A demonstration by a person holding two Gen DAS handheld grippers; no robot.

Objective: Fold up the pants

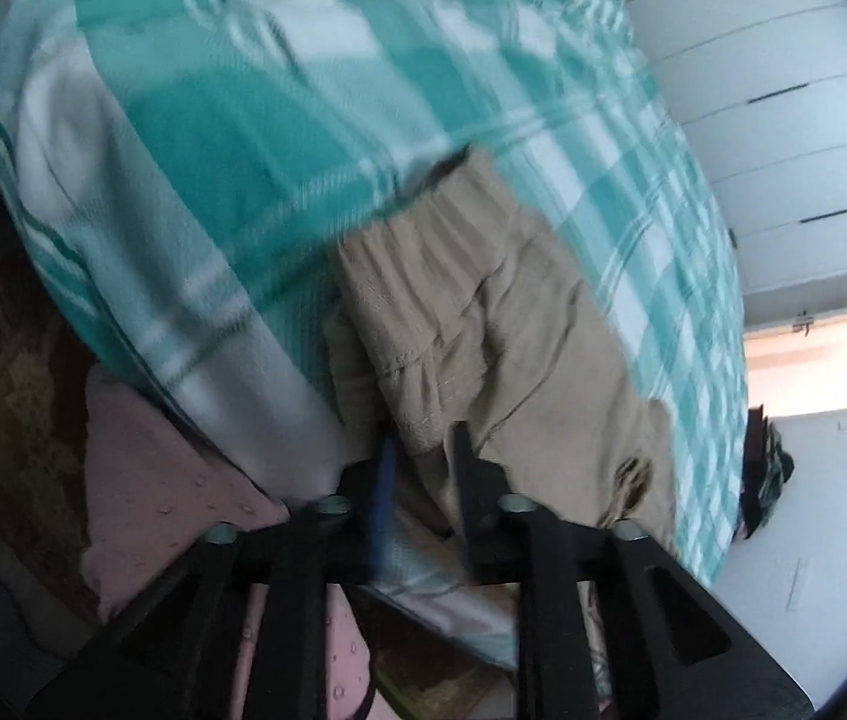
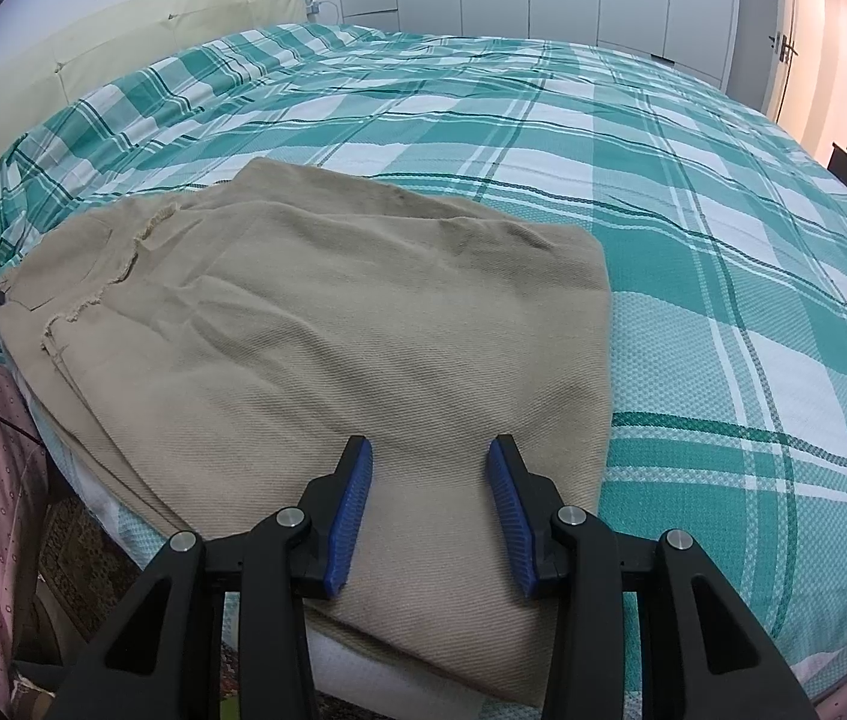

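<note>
Two grippers on this: right gripper (image 2: pixel 429 516) hangs released over the near end of the pants (image 2: pixel 327 324), touching nothing. Left gripper (image 1: pixel 423 468) looks clenched on cloth near the waistband, blurred though. Pants lie folded along the bed's (image 2: pixel 723 276) near edge. Judgement: clamp the near hem fully, lift both ends level, then fold toward the far side.
</note>
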